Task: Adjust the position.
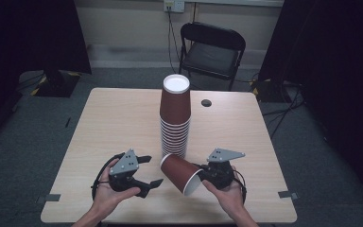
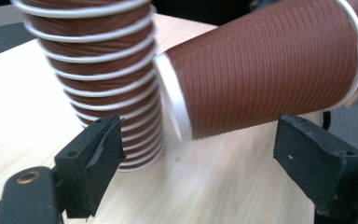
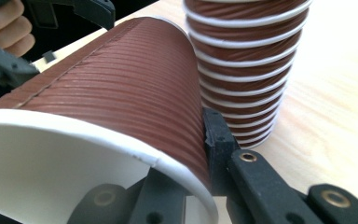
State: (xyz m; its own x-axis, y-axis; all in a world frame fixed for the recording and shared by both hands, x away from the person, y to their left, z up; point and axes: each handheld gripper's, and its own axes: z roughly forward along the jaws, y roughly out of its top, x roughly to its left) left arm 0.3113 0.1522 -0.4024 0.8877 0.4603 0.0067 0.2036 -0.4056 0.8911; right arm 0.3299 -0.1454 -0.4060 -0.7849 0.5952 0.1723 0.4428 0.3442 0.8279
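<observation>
A tall stack of upside-down brown ribbed paper cups [image 1: 175, 118] stands at the table's middle. In front of it, a single brown cup [image 1: 182, 171] lies tilted on its side, base toward the stack and white mouth toward the person. My right gripper [image 1: 202, 174] is shut on this cup near its rim; one black fingertip [image 3: 216, 135] presses its ribbed wall and the other is hidden behind the cup [image 3: 121, 93]. My left gripper [image 1: 153, 170] is open just left of the cup. Its wide-apart jaws face the cup [image 2: 261, 70] and the stack [image 2: 102, 70] without touching either.
The wooden table [image 1: 113, 123] has a small dark round hole [image 1: 206, 102] right of the stack. A black folding chair [image 1: 212, 52] stands beyond the far edge. Dark curtains hang on both sides.
</observation>
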